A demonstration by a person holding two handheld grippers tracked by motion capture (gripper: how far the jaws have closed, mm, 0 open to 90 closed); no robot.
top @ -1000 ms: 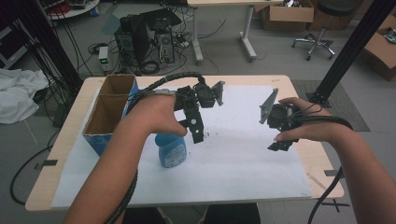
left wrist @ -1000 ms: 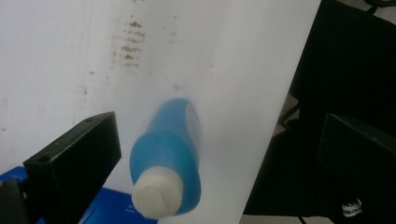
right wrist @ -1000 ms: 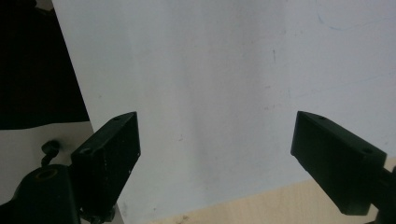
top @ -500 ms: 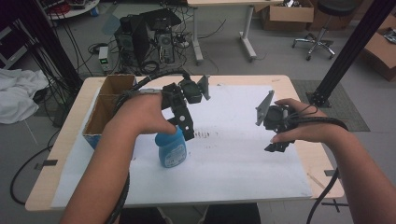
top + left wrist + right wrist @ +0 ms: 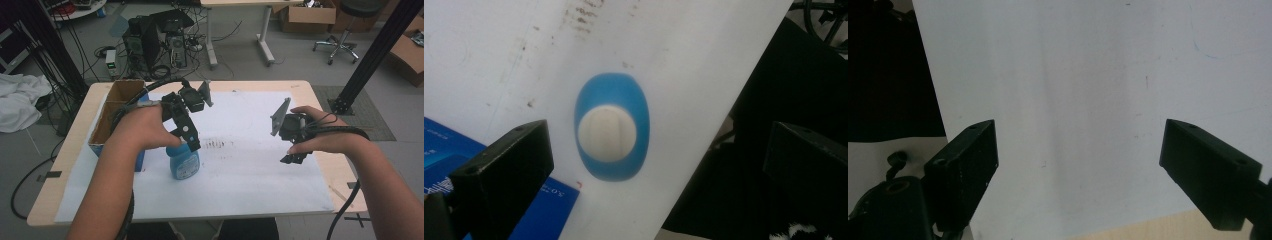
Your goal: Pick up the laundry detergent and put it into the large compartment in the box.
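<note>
A blue bottle with a white cap stands upright on the white sheet, left of centre. My left gripper hangs right above it, jaws pointing down. In the left gripper view the bottle is seen from the top, its white cap between the two wide-apart jaws; the left gripper is open and clear of it. My right gripper hovers over the sheet on the right. It is open, with bare sheet between its jaws.
An open cardboard box with blue sides stands at the table's left edge, close beside the bottle. Dark smudges mark the sheet near the centre. The wooden table rim shows around the sheet. Computers and cables lie on the floor behind.
My left gripper has moved left and toward me, coming over the blue bottle. The right gripper has drifted slightly left. The bottle has stayed put.
</note>
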